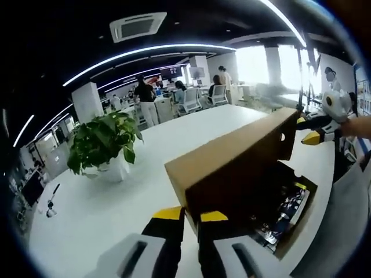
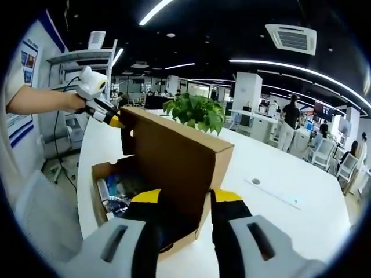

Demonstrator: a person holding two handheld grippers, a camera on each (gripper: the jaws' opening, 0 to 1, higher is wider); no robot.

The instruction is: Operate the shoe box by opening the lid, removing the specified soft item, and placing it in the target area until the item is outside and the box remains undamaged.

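The cardboard shoe box sits on the white table with its lid raised nearly upright. The lid's long axis runs from the left gripper away toward the right gripper, which meets the far corner. In the left gripper view the yellow-tipped jaws straddle the lid's near corner with only a narrow gap, apparently pinching the edge. In the right gripper view the right gripper has its jaws set wide on either side of the lid's end; whether they press it cannot be told. The left gripper shows at the far corner there. Inside the open box, beyond the jaws, lies a dark item with blue and white patches; its print cannot be read. A potted green plant stands well off to the left gripper's left.
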